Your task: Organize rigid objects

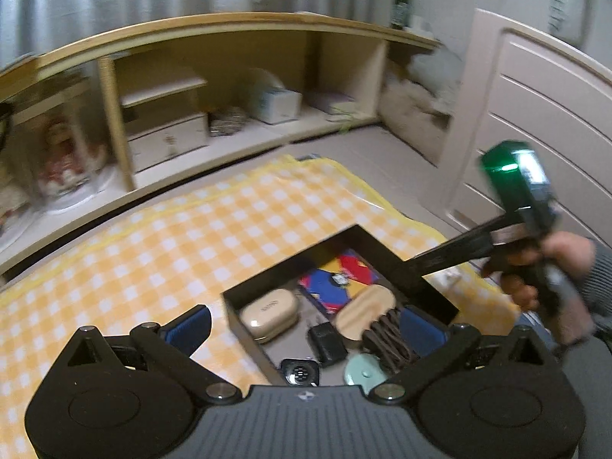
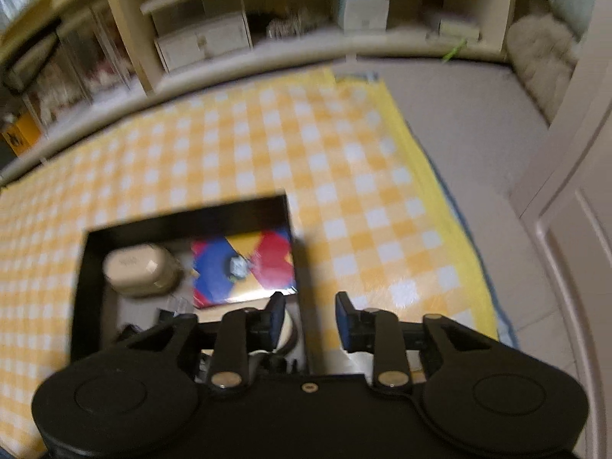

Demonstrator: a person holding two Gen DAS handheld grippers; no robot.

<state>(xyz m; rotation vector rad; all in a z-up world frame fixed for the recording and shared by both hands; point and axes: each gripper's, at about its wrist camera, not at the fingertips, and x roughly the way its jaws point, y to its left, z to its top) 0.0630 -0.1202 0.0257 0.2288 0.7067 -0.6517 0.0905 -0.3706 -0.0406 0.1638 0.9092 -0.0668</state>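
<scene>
A black open box (image 1: pixel 244 329) lies on a yellow checked cloth (image 1: pixel 153 252). Inside are a beige earbud case (image 1: pixel 267 313), a red, blue and yellow flat pack (image 1: pixel 325 296), a black charger (image 1: pixel 325 340), a wooden brush (image 1: pixel 363 311), a smartwatch (image 1: pixel 300 373) and a pale green round piece (image 1: pixel 363 373). My left gripper (image 1: pixel 306 325) hovers over the box, wide open and empty. My right gripper (image 2: pixel 310 317) is partly open above the box's right wall (image 2: pixel 300 306), holding nothing. A hand carries it, and it also appears as the right gripper (image 1: pixel 420 264) in the left wrist view. The case (image 2: pixel 139 267) and pack (image 2: pixel 214 271) show there too.
A low wooden shelf (image 1: pixel 214 88) with white boxes runs along the back, with a green bottle (image 1: pixel 401 0) on top. A white panelled door (image 1: pixel 535 114) stands at the right. Grey floor (image 2: pixel 478 145) lies beyond the cloth's right edge.
</scene>
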